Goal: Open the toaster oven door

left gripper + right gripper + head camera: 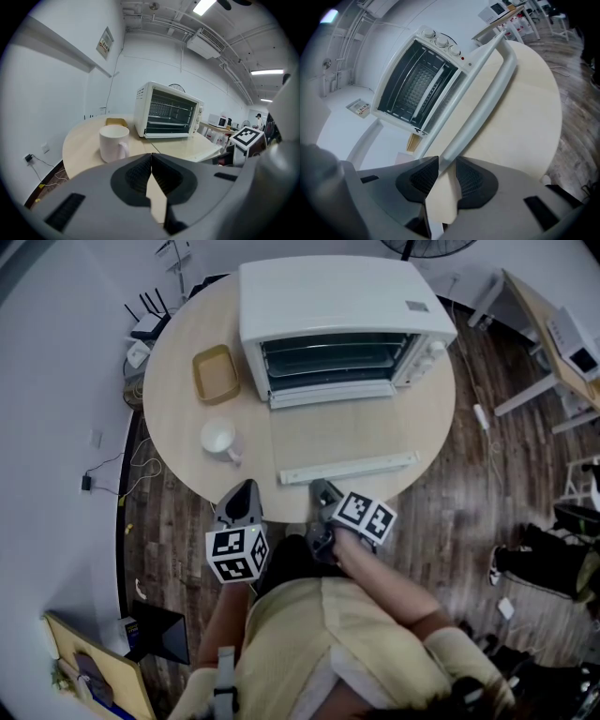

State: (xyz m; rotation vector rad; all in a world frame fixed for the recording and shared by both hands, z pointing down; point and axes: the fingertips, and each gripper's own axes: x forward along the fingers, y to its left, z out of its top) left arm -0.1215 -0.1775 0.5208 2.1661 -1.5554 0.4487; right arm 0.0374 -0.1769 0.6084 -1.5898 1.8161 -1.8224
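Note:
The white toaster oven (pixel 337 306) stands at the back of the round table (pixel 173 418), and its glass door (pixel 337 432) lies folded down flat toward me. The door's long white handle (pixel 349 467) runs along the front edge. My right gripper (pixel 323 491) sits just below the handle's left part. In the right gripper view its jaws (pixel 446 164) stand apart, open, and the handle (pixel 487 89) runs down to the gap at their tips. My left gripper (pixel 246 495) rests at the table's near edge, shut on nothing (pixel 151 157). The oven (pixel 168 112) stands ahead of it.
A white mug (pixel 218 439) stands left of the open door, close ahead of the left gripper. Behind it lies a tan tray (pixel 216 373). Cables and routers (pixel 145 324) lie beyond the table's left side. White desks (pixel 553 343) stand on the wooden floor to the right.

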